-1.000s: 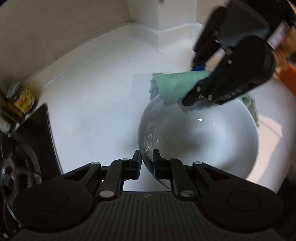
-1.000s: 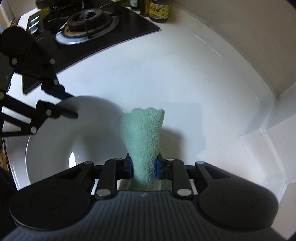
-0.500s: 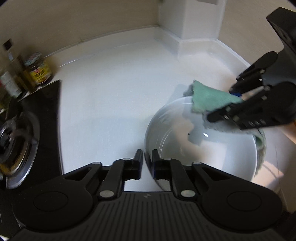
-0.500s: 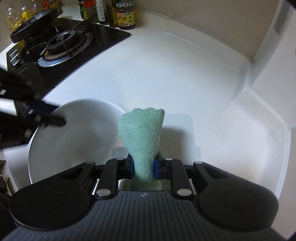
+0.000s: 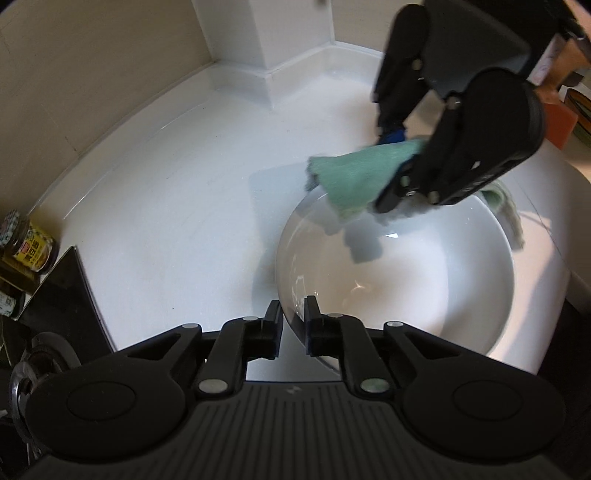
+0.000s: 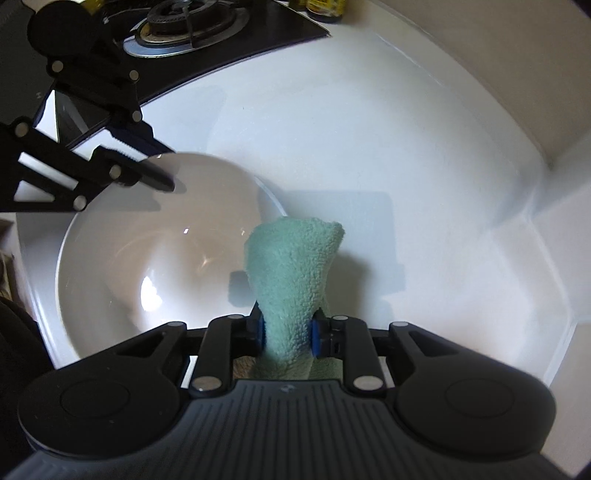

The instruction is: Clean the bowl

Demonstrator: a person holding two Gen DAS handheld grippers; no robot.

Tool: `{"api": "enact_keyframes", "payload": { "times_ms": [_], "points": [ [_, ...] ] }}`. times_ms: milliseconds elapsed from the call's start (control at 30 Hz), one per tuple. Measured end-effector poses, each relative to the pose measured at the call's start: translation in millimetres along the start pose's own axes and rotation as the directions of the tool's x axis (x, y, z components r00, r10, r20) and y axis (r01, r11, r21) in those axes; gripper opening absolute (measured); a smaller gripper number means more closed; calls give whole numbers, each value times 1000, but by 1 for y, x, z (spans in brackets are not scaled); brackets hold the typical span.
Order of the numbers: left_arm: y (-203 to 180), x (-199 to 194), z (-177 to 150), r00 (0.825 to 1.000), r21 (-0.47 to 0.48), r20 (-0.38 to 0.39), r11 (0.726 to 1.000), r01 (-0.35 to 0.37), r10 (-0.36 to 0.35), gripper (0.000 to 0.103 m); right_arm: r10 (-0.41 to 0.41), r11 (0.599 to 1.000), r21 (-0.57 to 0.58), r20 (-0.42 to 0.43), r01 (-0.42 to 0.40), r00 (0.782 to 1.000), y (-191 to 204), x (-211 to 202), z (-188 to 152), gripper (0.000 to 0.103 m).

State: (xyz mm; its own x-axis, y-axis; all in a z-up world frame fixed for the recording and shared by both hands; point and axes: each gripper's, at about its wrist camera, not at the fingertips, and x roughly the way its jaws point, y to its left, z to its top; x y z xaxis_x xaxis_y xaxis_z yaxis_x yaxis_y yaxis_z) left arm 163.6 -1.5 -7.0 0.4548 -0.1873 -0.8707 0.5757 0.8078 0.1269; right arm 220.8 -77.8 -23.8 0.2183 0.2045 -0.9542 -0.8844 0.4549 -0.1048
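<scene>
Left wrist: cloth (image 5: 354, 177) partly hidden.

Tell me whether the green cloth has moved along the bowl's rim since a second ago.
Cannot tell. In the right wrist view the green cloth sits by the white bowl rim much as before; both cameras swing, so nothing fixed confirms a shift.

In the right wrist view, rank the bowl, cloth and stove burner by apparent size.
1. bowl
2. cloth, though nearness to the camera enlarges it
3. stove burner, farthest away and cut by the frame edge, so its rank is unsure
</scene>
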Motion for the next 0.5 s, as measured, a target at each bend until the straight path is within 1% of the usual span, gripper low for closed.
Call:
{"api": "enact_keyframes", "payload": {
  "times_ms": [67,133,200,233,300,333,367,433,467,500],
  "points": [
    [3,-1,-2,1000,-57,6,998,-1,1,11,-6,1000,18,10,6,1000,0,2,3,19],
    [4,-3,-6,1000,-162,11,987,-19,21,11,2,997,72,38,-5,999,-3,1,-4,17],
    [4,-5,-10,999,-268,10,962,-40,44,11,8,992,125,66,-17,998,-5,-1,-12,17],
    [2,-6,-11,998,-320,6,946,-52,56,11,10,988,152,79,-22,997,-5,-1,-16,16],
    [-3,-8,-15,995,-415,-1,905,-94,103,14,7,980,196,99,-26,995,-4,-2,-23,16],
    [-6,-8,-15,993,-436,-4,893,-108,118,14,1,976,215,106,-24,994,-5,-3,-26,16],
    [-9,-6,-15,992,-438,-13,891,-119,127,14,-1,975,222,109,-23,994,-6,-3,-27,16],
    [-14,-2,-16,992,-413,-18,903,-123,126,13,-19,966,259,121,-13,992,-3,-4,-34,16],
    [-14,-1,-16,992,-404,-15,907,-117,121,9,-13,969,245,115,-16,993,-3,-4,-34,16],
    [-13,0,-16,994,-394,-10,913,-106,111,8,-7,973,231,108,-19,994,-3,-4,-33,16]
  ]
}}
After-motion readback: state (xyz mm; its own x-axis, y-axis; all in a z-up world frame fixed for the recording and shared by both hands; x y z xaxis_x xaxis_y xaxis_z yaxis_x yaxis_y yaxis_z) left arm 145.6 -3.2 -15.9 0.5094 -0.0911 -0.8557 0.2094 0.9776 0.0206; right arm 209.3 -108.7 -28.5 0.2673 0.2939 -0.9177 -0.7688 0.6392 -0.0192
